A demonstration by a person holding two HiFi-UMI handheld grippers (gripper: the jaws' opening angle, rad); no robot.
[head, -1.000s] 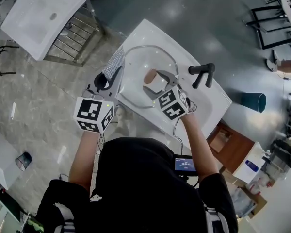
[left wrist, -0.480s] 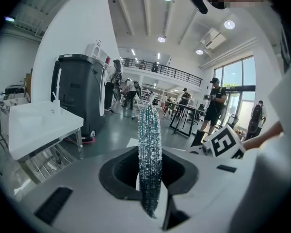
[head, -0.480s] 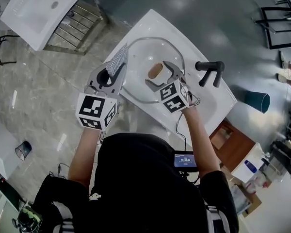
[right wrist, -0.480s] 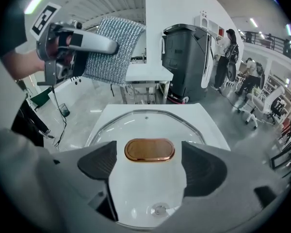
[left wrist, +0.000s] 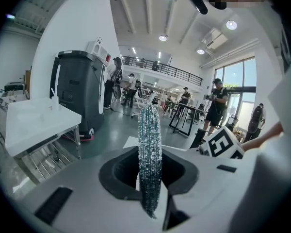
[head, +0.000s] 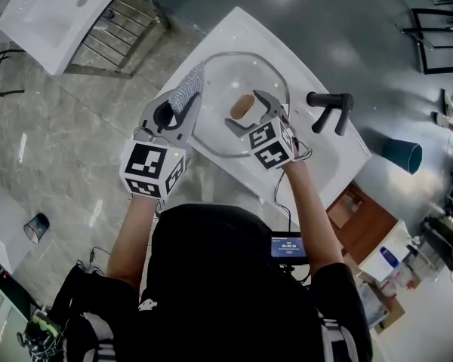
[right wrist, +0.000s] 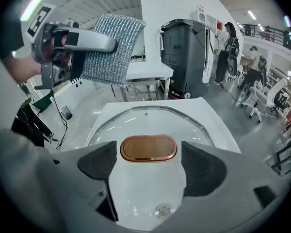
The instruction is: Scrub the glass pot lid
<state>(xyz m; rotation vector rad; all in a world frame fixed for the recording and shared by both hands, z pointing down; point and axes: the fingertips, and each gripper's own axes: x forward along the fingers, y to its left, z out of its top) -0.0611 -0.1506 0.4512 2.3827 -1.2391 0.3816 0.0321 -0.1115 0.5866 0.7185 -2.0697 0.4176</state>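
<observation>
While the glass lid (head: 220, 89) lies flat in the white sink (head: 240, 27), its brown knob (head: 242, 105) sits between the jaws of the right tongs (head: 247, 113), which have just been opening and stand wide, clear of it. The left tongs (head: 181, 105) clamp a silver scrubbing pad (head: 189, 87), held upright by the lid's rim.

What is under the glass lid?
The white sink shows through the lid, with its drain. The knob and the right gripper, its jaws just opening with the knob between them untouched, cover part of it.
</observation>
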